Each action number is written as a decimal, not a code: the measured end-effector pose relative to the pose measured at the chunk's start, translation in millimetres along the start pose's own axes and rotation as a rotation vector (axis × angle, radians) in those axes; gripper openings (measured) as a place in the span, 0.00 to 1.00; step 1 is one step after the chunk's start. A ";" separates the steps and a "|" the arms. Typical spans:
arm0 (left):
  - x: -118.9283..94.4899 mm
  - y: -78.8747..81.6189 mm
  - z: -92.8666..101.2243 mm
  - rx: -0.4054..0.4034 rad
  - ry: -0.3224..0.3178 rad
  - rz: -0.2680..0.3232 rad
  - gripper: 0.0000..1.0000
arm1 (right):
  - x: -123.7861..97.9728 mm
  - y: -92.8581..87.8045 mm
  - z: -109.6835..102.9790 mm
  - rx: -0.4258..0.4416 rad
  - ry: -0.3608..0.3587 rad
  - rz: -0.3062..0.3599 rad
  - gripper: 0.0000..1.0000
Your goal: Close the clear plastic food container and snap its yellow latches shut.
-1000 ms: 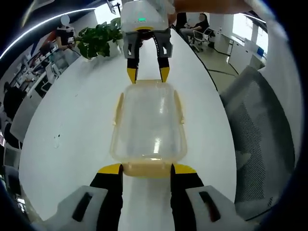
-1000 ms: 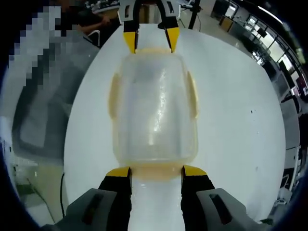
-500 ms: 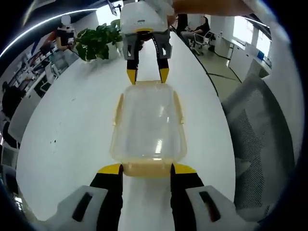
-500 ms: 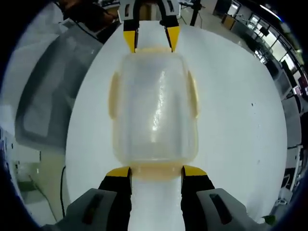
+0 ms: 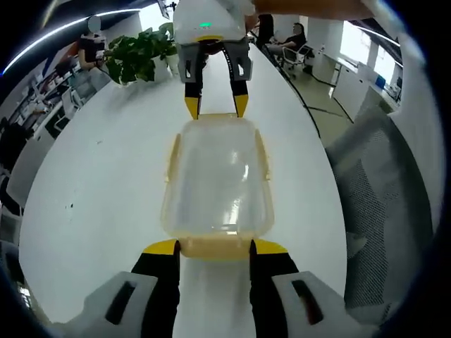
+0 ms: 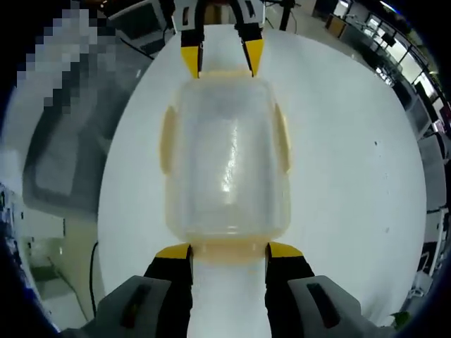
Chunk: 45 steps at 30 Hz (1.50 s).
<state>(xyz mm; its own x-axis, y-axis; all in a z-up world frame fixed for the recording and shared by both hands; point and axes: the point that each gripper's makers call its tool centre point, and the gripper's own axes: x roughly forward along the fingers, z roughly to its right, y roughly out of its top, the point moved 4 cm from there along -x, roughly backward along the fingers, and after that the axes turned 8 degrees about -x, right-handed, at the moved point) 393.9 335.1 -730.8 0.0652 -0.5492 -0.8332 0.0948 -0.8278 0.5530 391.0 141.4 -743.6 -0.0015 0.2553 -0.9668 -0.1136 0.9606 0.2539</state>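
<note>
Container (image 5: 217, 179) between both grippers' jaws

A long white table (image 5: 91, 190) with rounded edges runs away into the distance. A clear plastic food container (image 5: 217, 179) rests flat on it near the middle, its lid on top and pale yellow latches (image 5: 173, 158) along its sides. At the far end of the table, to the left, stands a green leafy potted plant (image 5: 137, 53). In the right gripper view, the same white tabletop (image 6: 352, 176) spreads wide around the container (image 6: 227, 158), with a few small dark specks on its surface.
</note>
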 end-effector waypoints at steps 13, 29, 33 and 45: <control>11.3 -3.1 -3.3 -0.003 -0.013 -0.006 0.37 | 2.9 -4.2 1.6 0.016 0.003 -0.003 0.38; 14.0 -4.5 -5.4 0.014 -0.011 -0.003 0.38 | 4.8 -4.7 2.5 0.028 -0.007 -0.007 0.39; 14.1 -4.6 -5.0 0.024 -0.008 0.001 0.38 | 4.3 -4.3 1.6 0.025 -0.011 -0.006 0.39; 5.3 -13.7 -8.2 0.027 0.047 -0.014 0.43 | -4.3 -16.2 -5.8 0.054 -0.033 -0.035 0.50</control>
<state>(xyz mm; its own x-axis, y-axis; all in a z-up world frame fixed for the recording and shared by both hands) 401.1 344.5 -742.8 0.1103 -0.5319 -0.8396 0.0689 -0.8386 0.5403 387.0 124.1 -743.7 0.0342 0.2244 -0.9739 -0.0594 0.9732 0.2222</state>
